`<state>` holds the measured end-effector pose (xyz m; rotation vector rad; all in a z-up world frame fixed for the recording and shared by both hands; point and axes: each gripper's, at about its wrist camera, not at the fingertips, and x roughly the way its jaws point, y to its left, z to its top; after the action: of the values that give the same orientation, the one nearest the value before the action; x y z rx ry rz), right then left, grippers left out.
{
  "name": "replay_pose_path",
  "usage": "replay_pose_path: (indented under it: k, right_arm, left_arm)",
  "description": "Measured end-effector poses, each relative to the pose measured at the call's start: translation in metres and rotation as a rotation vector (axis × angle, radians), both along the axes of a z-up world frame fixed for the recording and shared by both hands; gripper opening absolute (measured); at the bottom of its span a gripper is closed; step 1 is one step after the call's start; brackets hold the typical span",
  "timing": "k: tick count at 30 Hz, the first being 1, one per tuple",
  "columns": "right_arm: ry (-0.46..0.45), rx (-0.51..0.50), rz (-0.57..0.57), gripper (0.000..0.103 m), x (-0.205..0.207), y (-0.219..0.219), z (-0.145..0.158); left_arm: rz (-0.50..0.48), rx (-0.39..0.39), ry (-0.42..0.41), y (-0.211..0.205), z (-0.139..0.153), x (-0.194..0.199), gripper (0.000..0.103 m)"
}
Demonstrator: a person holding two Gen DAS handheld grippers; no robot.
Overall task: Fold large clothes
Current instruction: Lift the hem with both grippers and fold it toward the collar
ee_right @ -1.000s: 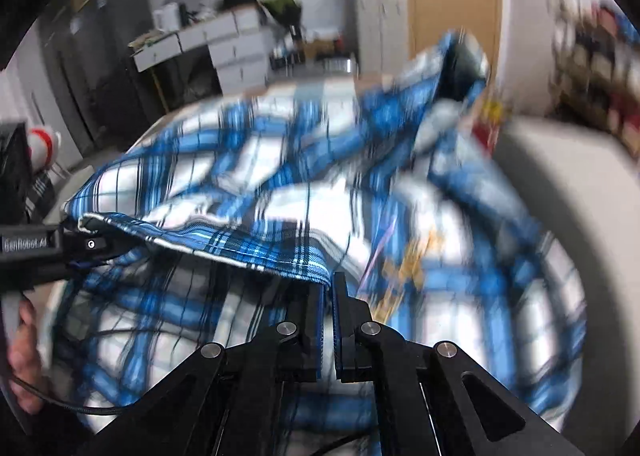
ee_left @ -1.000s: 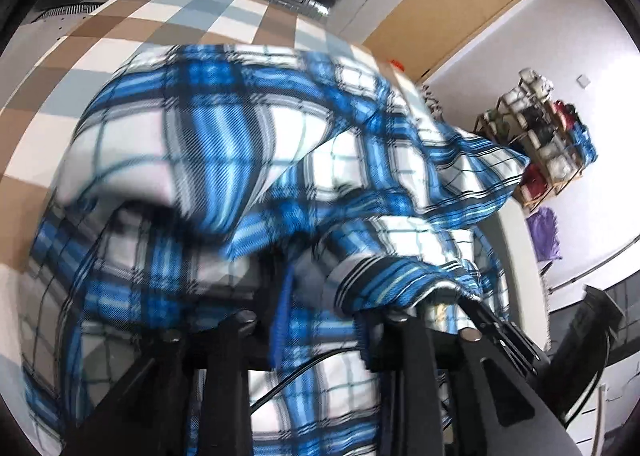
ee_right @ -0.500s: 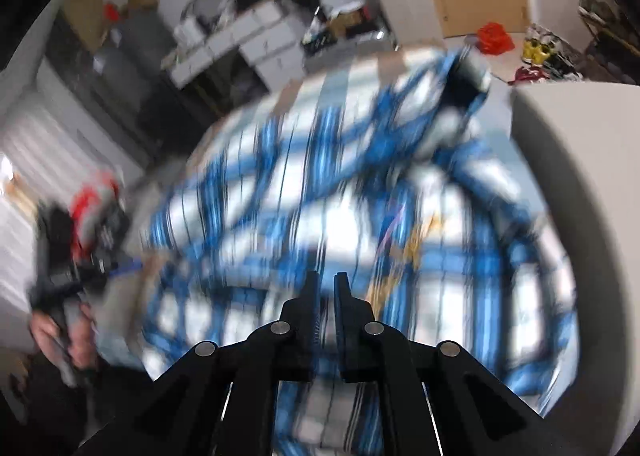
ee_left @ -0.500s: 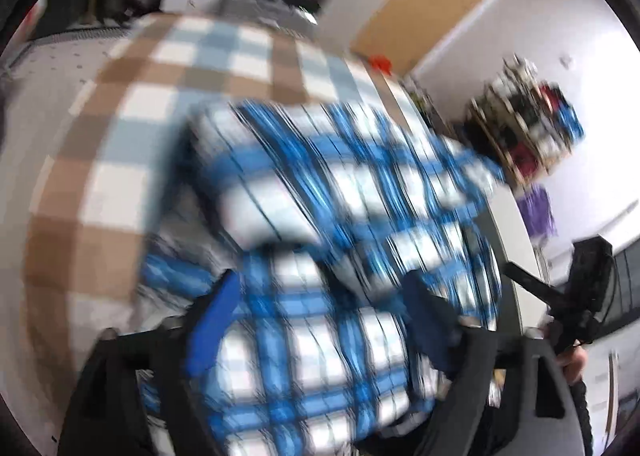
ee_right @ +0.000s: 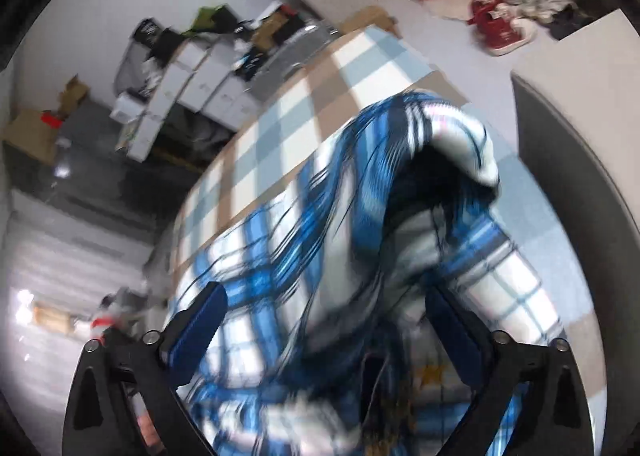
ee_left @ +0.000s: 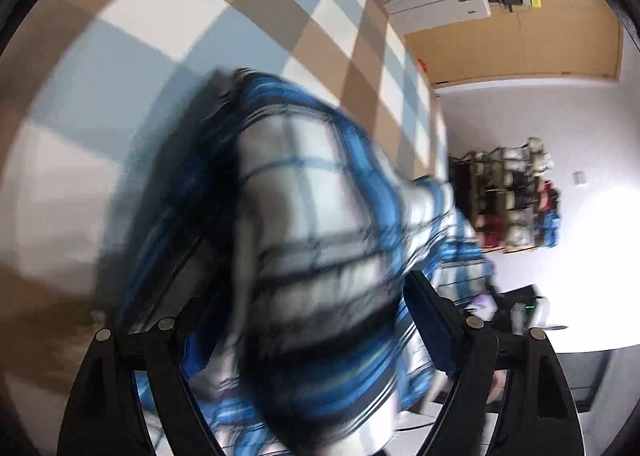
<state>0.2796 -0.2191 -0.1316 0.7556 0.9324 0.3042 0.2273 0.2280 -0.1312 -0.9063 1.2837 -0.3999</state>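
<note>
Honestly the plaid shirt (ee_left: 320, 240) looks light and floppy; both the left gripper (ee_left: 316, 332) and right gripper (ee_right: 324, 320) have just sprung apart with nothing pinched, so I'd regrab at a near hem edge.

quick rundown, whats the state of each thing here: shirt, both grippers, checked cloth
plaid shirt: bunched in a heap on the checked cloth, blurred, not gripped
left gripper: open, jaws wide either side of the shirt, just been opening then easing in
right gripper: open, jaws just been opening, shirt fabric between them but not pinched
checked cloth: spread flat under the shirt
</note>
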Motion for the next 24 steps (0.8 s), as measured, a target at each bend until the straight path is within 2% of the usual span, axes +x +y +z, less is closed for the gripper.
replay_pose_path:
  k: [1,2,3,4,5,9,11,12,15,16,18,19,21,23,24]
  right_arm:
    - [-0.003,-0.001,0.006,0.054,0.002,0.003,0.000]
    - [0.006,-0.012,0.024,0.026,0.006,0.007,-0.002]
    - [0.011,-0.014,0.047,0.021,0.007,0.012,-0.003]
    - [0.000,-0.008,0.056,0.015,0.004,0.014,0.000]
    - [-0.035,0.002,0.058,0.008,0.000,0.014,0.006]
    - [-0.181,0.027,0.065,0.005,-0.022,0.008,0.034]
    - [-0.195,0.042,0.067,0.004,-0.033,0.004,0.036]
    - [-0.192,0.028,0.067,0.004,-0.041,0.004,0.031]
    - [-0.130,-0.083,0.072,0.005,-0.050,0.006,0.004]
    - [-0.082,-0.108,0.084,0.005,-0.048,0.007,-0.013]
    - [0.023,-0.118,0.105,0.005,-0.047,0.007,-0.047]
    - [0.043,-0.119,0.106,0.005,-0.048,0.006,-0.055]
    - [0.010,-0.130,0.079,0.005,-0.055,-0.001,-0.052]
    - [0.034,-0.145,0.097,0.006,-0.058,-0.004,-0.046]
    - [0.042,-0.146,0.118,0.006,-0.060,-0.007,-0.041]
  left_arm:
    - [0.008,-0.019,-0.011,0.000,0.000,0.002,0.066]
    - [0.013,-0.009,-0.016,-0.001,0.004,0.008,0.046]
    - [0.005,0.004,-0.028,-0.003,0.007,0.014,0.025]
    - [-0.011,0.020,-0.044,-0.002,0.011,0.021,0.016]
    - [-0.010,0.038,-0.056,0.000,0.015,0.021,0.012]
    - [0.038,0.059,-0.088,0.000,0.024,0.037,0.007]
    - [0.058,0.064,-0.096,0.002,0.031,0.048,0.007]
    - [0.053,0.062,-0.090,0.007,0.024,0.048,0.007]
    - [0.030,0.092,-0.088,0.009,0.011,0.042,0.007]
    - [0.021,0.101,-0.083,0.008,0.007,0.039,0.007]
    - [0.007,0.108,-0.050,0.011,0.006,0.035,0.010]
    - [0.003,0.106,-0.022,0.012,0.002,0.030,0.011]
    - [0.010,0.123,0.015,0.019,0.008,0.026,0.024]
    - [0.010,0.205,0.019,0.020,0.018,0.016,0.033]
    - [0.004,0.233,0.000,0.020,0.027,0.013,0.033]
